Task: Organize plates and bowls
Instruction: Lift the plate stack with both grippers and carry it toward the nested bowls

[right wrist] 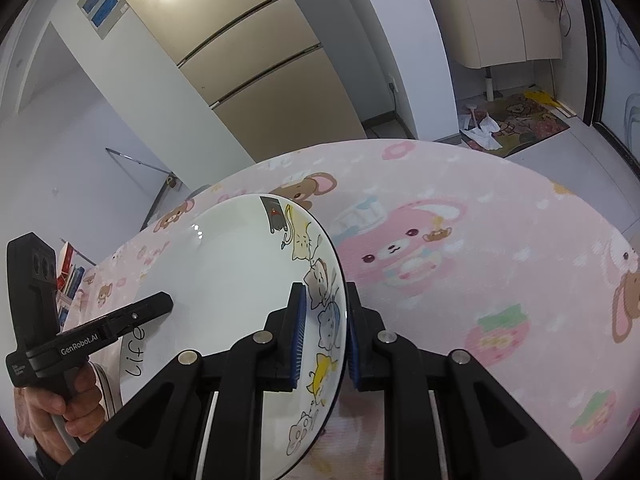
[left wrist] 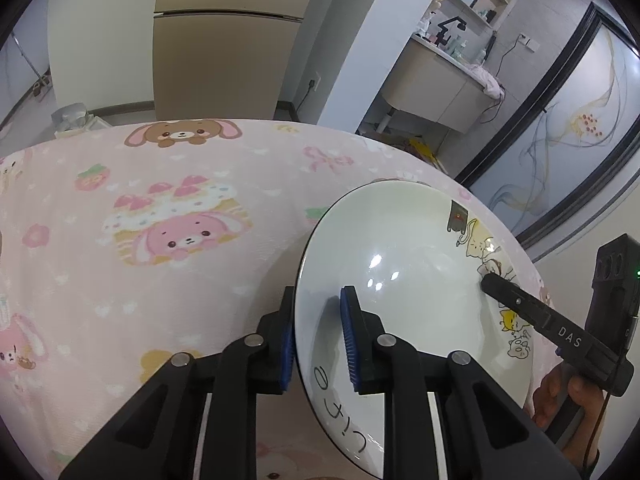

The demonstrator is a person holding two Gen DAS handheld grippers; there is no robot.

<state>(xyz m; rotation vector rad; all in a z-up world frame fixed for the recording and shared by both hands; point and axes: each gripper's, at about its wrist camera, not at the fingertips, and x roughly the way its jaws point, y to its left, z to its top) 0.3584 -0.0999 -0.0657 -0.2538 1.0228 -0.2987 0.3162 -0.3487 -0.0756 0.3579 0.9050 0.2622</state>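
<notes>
A white deep plate (left wrist: 400, 264) with cartoon cats along its rim and the word "Life" is held tilted just above the pink cartoon tablecloth (left wrist: 160, 220). My left gripper (left wrist: 318, 340) is shut on its near left rim, one blue pad under the plate and one inside it. The right gripper's finger (left wrist: 520, 308) reaches onto the opposite rim by the cats. In the right wrist view the plate (right wrist: 224, 264) has my right gripper (right wrist: 326, 340) shut on its cat-printed rim. The left gripper's finger (right wrist: 132, 316) rests on the far side, a hand below it.
The round table (right wrist: 480, 240) carries only the tablecloth in view. Behind it stand a beige fridge (left wrist: 224, 40), a white pillar and a vanity cabinet (left wrist: 440, 88). A glass sliding door (left wrist: 580, 140) is at the right. A floor mat (right wrist: 520, 120) lies beyond the table.
</notes>
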